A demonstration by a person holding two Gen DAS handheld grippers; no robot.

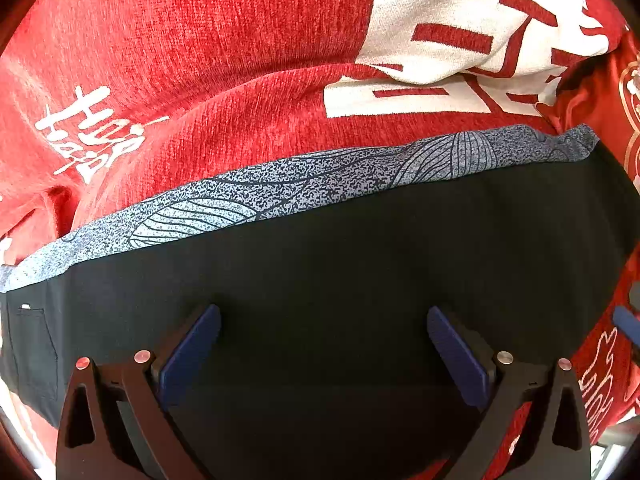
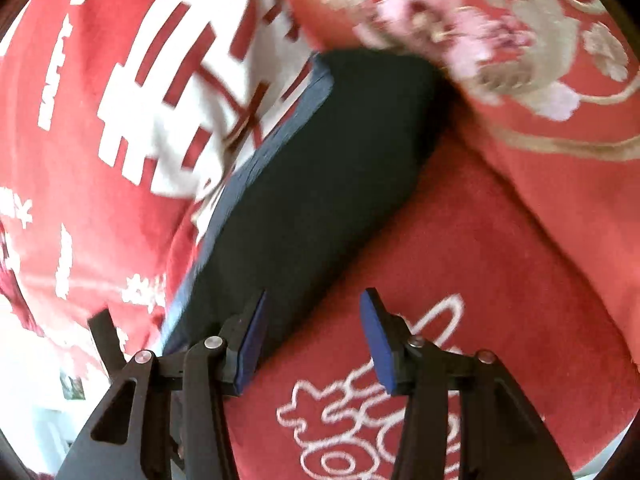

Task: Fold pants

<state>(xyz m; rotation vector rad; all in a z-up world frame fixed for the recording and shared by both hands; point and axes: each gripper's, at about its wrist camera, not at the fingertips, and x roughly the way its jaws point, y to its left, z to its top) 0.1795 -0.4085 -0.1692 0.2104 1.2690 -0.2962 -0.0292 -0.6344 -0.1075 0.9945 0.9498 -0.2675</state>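
Note:
The pants [image 1: 340,256] are dark, folded into a flat band on a red blanket, with a speckled grey-blue patterned layer [image 1: 280,188] showing along the far edge. My left gripper [image 1: 323,316] is open just above the dark cloth, holding nothing. In the right wrist view the folded pants [image 2: 320,184] lie as a dark slab running away to the upper right. My right gripper [image 2: 314,300] is open at the slab's near right edge, its left finger over the cloth and its right finger over the blanket.
A red blanket [image 1: 200,40] with white lettering [image 1: 460,28] covers the surface. A red cushion with gold and pink embroidery [image 2: 500,40] lies beyond the pants' far end. The right wrist view is motion-blurred.

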